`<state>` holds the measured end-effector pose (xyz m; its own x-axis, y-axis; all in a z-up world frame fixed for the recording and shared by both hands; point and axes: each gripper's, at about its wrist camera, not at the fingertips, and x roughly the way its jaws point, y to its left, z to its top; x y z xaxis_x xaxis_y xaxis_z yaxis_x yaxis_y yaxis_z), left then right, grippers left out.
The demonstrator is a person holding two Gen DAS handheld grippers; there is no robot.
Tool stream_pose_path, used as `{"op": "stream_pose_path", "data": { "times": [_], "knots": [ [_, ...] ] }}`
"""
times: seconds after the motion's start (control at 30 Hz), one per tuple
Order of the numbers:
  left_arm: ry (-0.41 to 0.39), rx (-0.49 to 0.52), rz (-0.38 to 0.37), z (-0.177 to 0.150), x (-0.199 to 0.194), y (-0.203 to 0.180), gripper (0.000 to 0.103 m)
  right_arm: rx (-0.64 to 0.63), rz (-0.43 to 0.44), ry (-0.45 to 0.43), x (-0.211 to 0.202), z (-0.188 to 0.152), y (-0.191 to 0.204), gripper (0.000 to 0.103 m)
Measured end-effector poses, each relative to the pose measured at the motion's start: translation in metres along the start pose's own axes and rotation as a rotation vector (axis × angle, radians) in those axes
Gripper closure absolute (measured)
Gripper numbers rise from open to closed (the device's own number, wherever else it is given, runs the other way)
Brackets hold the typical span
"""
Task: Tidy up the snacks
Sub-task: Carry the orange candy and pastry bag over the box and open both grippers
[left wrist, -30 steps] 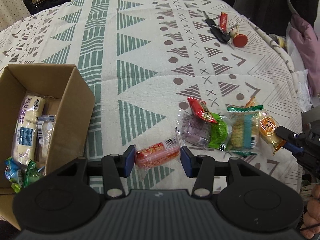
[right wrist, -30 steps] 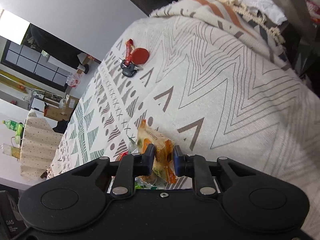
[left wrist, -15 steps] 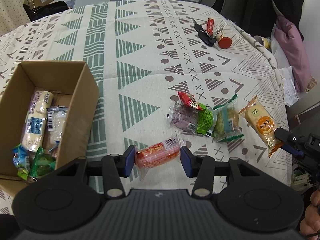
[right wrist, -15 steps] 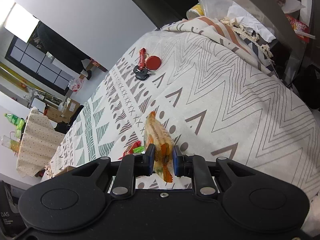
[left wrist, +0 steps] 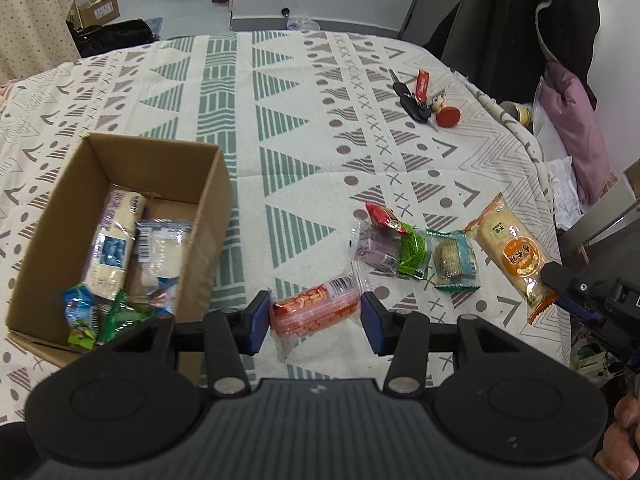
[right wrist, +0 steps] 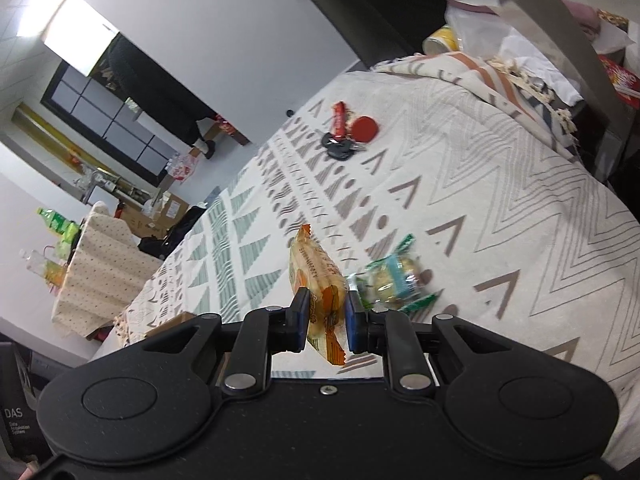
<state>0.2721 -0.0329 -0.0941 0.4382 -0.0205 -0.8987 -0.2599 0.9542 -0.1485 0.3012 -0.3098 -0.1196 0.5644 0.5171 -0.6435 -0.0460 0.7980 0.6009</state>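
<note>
Pinching a red packet [left wrist: 316,312], the left gripper [left wrist: 315,317] hangs beside the box [left wrist: 216,216]. Right gripper [right wrist: 326,320] clamps an orange packet [right wrist: 316,276] above the cloth [right wrist: 500,200].

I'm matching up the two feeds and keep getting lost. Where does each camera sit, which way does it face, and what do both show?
Left wrist: on the left gripper, looking down across the table at the cardboard box; fingers hold a red snack packet; a hand shows bottom right.
Right wrist: on the right gripper, tilted, looking along the tablecloth into the room.
Shared: the orange snack packet, the keys, the green-edged snack.
</note>
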Motion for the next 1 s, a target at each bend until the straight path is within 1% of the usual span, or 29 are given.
{"op": "stream_pose_path", "data": {
  "times": [0.37, 0.7, 1.0],
  "knots": [
    [-0.046, -0.022, -0.003, 0.006, -0.026, 0.025, 0.055, -0.068, 0.042, 0.010, 0.000, -0.013, 0.041, 0.085],
    [-0.081, -0.087, 0.029, 0.013, -0.044, 0.072, 0.055, -0.118, 0.095, 0.043, 0.018, -0.025, 0.084, 0.085],
    [-0.071, -0.158, 0.042, 0.016, -0.038, 0.116, 0.055, -0.159, 0.105, 0.085, 0.041, -0.039, 0.118, 0.085]
  ]
}}
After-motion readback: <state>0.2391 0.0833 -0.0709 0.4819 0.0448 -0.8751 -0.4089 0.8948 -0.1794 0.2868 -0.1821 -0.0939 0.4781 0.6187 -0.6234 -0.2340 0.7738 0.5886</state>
